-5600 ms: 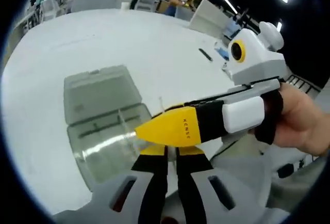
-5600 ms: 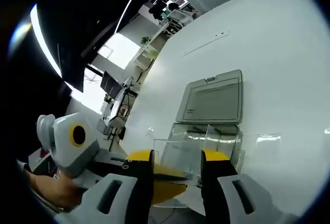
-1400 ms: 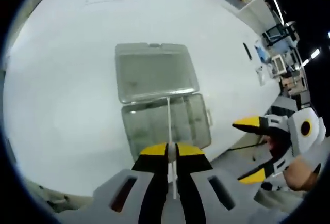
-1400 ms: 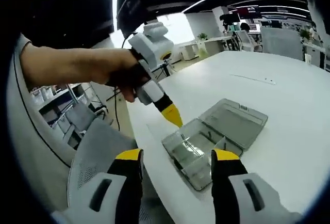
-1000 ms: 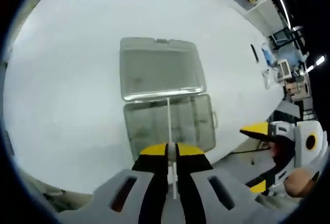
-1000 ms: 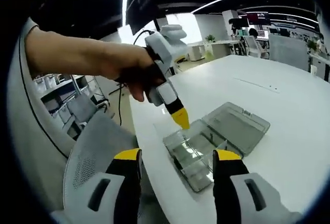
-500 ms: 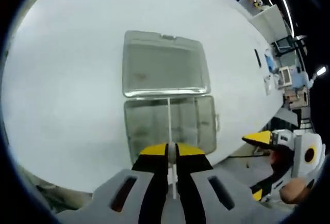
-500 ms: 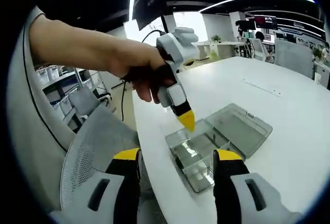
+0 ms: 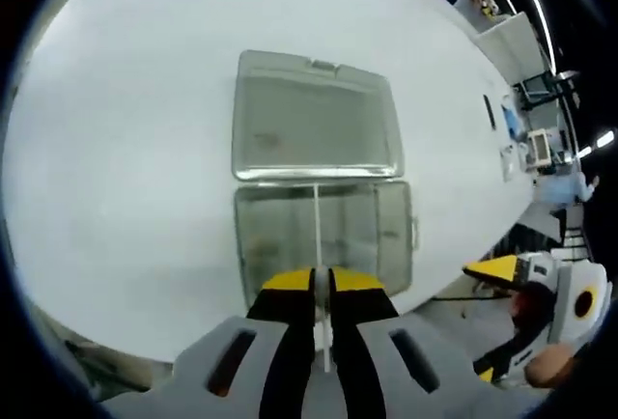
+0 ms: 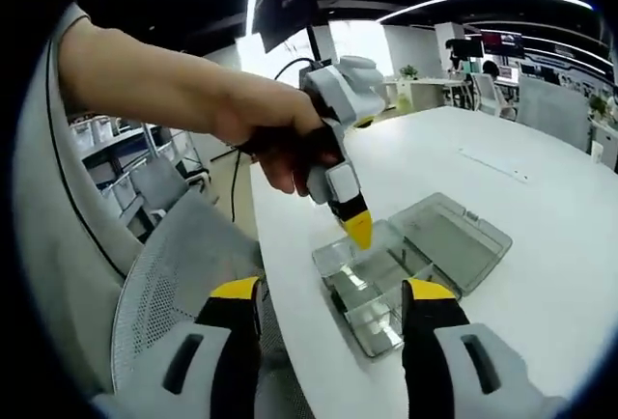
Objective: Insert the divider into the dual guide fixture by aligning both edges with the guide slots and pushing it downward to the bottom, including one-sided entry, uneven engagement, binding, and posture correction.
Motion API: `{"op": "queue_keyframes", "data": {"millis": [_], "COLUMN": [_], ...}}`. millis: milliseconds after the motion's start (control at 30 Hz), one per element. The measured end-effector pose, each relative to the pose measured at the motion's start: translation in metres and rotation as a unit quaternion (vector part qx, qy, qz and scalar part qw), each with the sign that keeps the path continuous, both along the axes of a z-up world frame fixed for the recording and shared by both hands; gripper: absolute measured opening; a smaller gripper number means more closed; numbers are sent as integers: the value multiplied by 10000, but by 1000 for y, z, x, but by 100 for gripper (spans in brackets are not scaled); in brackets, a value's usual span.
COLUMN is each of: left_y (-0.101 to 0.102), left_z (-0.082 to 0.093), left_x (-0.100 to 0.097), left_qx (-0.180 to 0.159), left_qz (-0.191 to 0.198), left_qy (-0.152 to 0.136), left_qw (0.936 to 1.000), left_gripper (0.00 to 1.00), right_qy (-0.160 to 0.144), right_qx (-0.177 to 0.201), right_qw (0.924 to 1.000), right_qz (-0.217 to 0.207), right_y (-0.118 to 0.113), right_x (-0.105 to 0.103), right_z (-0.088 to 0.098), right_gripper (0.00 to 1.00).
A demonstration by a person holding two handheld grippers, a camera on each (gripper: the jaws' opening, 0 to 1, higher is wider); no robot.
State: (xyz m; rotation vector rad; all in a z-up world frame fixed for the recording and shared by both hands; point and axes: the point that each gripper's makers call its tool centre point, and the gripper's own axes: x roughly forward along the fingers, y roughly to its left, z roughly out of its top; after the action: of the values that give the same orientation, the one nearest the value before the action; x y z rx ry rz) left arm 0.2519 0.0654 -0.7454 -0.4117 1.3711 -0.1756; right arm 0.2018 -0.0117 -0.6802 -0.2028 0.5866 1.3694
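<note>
My left gripper (image 9: pixel 316 279) is shut on the clear divider (image 9: pixel 316 226), which I see edge-on as a thin line running out over the base of the clear plastic box (image 9: pixel 323 236). The box's lid (image 9: pixel 314 120) lies open and flat behind the base. In the right gripper view, a hand holds the left gripper (image 10: pixel 358 231) with its yellow tip just above the box base (image 10: pixel 372 298), beside the lid (image 10: pixel 449 240). My right gripper (image 10: pixel 333 293) is open with nothing between its fingers, back off the table edge. The right gripper (image 9: pixel 475 319) also appears at the lower right of the left gripper view.
The box sits near the edge of a large white table (image 9: pixel 126 149). A grey mesh chair (image 10: pixel 164 322) stands below that edge, under my right gripper. Small dark items (image 9: pixel 488 110) lie far off on the table, with desks and screens beyond.
Earlier the divider stood between my right gripper's jaws by the box; that gripper is now open and drawn back. The left gripper, holding the divider, has come closer to the box base.
</note>
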Motion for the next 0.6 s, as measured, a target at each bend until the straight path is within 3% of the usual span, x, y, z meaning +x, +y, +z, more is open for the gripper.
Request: {"op": "queue_keyframes", "data": {"millis": [600], "left_y": [5], "left_z": [-13], "left_x": [3], "left_qx": [112], "left_qz": [148], "left_qy": [107], "left_qw": [9998], "left_gripper": [2], "right_qy": [-7], "right_qx": [26], "right_qw": [10000], "right_qz": [-29], "right_y": [-2], "right_x": [4], "right_z": [0], "right_gripper": [56]}}
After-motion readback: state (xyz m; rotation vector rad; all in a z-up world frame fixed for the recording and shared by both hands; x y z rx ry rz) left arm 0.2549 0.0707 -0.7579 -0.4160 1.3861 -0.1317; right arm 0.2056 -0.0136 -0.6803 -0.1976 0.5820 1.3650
